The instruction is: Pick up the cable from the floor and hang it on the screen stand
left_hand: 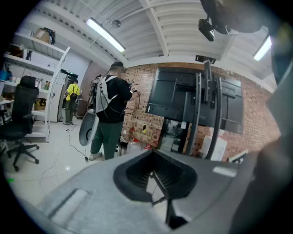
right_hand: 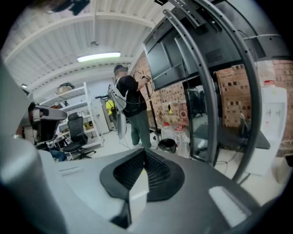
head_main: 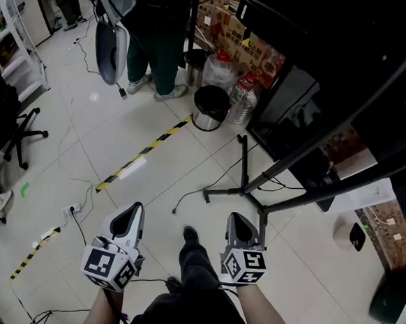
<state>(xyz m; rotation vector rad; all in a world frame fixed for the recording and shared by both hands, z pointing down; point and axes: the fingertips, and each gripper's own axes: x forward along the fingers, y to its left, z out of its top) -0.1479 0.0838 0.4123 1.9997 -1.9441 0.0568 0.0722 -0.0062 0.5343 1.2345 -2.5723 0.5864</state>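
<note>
Left gripper (head_main: 135, 208): nearest, held low at the left of the wearer's leg (head_main: 196, 265); jaws drawn together with nothing between them.
Right gripper (head_main: 238, 218): at the right of that leg, level with its partner; jaws clenched and empty.
Screen stand (head_main: 244, 169): far right, black tubes rising over a splayed foot on the white tiles; its dark screen (left_hand: 178, 93) hangs above.
Bystander (head_main: 157, 35): far, back turned, well apart from the work.
Office chair (head_main: 16, 133): far left.
Hazard tape (head_main: 144, 153): yellow-black strip slanting across the floor, left of the stand.
Bin (head_main: 209, 108): far, beside water bottles (head_main: 243, 98).
Cable (head_main: 178, 205): black, lying on the floor just beyond the grippers, between them; its loose end is nearest and it runs far-right toward the stand's foot.
Step in hand: reaching for the cable, judged not yet touched.
Doing it well: spread one gripper's jaws before dipping, take the cable a little back from its loose end, and lift it clear of the stand's foot so that it does not snag.
</note>
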